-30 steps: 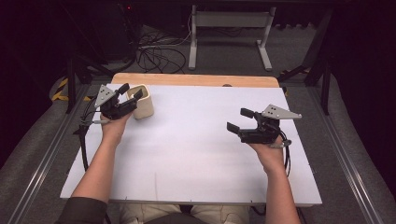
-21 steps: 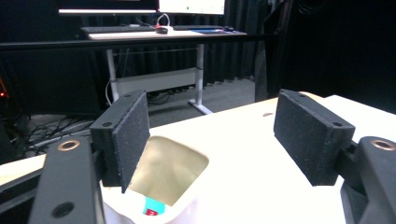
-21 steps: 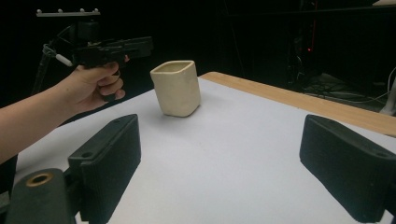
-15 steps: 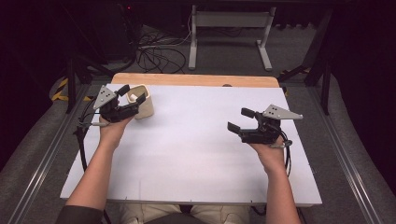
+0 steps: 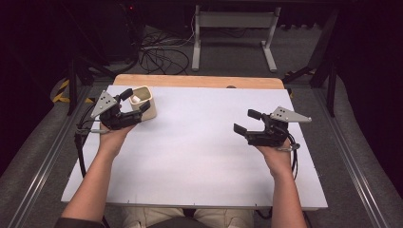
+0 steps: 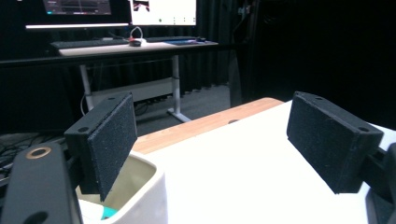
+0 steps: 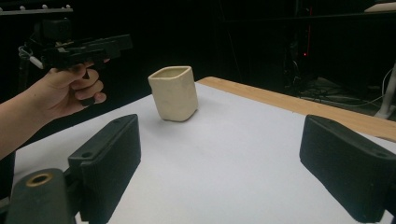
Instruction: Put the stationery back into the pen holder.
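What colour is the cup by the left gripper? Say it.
Cream cup, plainest in the right gripper view.

A white table top (image 5: 199, 156) with a wooden far edge is seen; a cream cup (image 5: 145, 103) is stood near its left far corner.

From my feed, the cup (image 6: 128, 196) is cut off by the bottom edge in the left gripper view; I get one corner of the rim. Left-hand pad (image 6: 112, 140) covers part of its opening. Something white and teal (image 6: 105, 213) sits inside, below that pad, too little showing to identify. High view shows a white object in the cup (image 5: 144, 101) as well, too small to name. Left gripper (image 5: 129, 105) body hides the cup's near-left wall there. In the right gripper view, the left gripper (image 7: 88, 46) is dark against a black background and I can't read its jaw gap. Right gripper (image 7: 219, 158): both jaws clipped by the bottom edge.
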The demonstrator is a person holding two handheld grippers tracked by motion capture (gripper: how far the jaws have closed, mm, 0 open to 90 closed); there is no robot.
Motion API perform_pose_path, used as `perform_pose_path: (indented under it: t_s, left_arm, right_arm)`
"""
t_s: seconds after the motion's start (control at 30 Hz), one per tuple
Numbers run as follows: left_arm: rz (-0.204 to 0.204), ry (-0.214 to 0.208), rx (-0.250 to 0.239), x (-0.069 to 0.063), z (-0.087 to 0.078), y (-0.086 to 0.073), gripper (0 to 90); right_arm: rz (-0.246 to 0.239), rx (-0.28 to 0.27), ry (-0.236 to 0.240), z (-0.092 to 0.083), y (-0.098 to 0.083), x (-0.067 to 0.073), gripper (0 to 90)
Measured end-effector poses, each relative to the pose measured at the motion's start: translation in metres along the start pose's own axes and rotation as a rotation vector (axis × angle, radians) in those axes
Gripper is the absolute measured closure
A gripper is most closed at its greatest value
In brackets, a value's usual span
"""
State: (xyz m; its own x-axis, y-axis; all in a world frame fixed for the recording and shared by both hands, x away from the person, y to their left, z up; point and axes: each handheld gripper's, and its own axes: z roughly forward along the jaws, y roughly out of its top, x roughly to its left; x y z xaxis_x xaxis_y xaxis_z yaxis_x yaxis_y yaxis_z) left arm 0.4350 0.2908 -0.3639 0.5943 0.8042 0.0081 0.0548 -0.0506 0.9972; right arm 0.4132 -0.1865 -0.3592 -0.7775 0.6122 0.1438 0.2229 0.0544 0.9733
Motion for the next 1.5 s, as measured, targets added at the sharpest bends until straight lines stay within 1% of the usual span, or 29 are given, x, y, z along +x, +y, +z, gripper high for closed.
perform_pose_path:
  t_s: [0.13, 0.2, 0.47, 0.87, 1.07, 1.23, 1.5]
  left_arm:
    - [0.006, -0.01, 0.002, -0.002, -0.005, 0.001, 15.0]
    - [0.002, -0.011, -0.004, -0.004, -0.007, 0.001, 14.5]
    - [0.012, -0.02, 0.006, -0.008, -0.018, -0.002, 12.1]
    - [0.032, -0.068, 0.016, -0.022, -0.033, 0.002, 10.1]
    - [0.049, -0.069, 0.026, -0.025, -0.038, -0.001, 10.0]
    - [0.04, -0.075, 0.033, -0.027, -0.042, -0.003, 9.9]
    - [0.045, -0.087, 0.035, -0.032, -0.048, -0.004, 9.8]
  right_arm:
    - [0.003, -0.005, -0.002, -0.001, 0.0, 0.0, 13.2]
    - [0.003, -0.007, -0.001, -0.002, 0.0, -0.001, 13.2]
    - [0.007, -0.021, -0.007, -0.006, 0.001, -0.002, 13.2]
    - [0.005, -0.048, -0.014, -0.015, 0.001, -0.003, 13.2]
    - [0.005, -0.059, -0.017, -0.018, 0.002, -0.004, 13.2]
    - [0.002, -0.064, -0.019, -0.021, 0.002, -0.004, 13.2]
    - [-0.001, -0.076, -0.021, -0.025, 0.002, -0.004, 13.2]
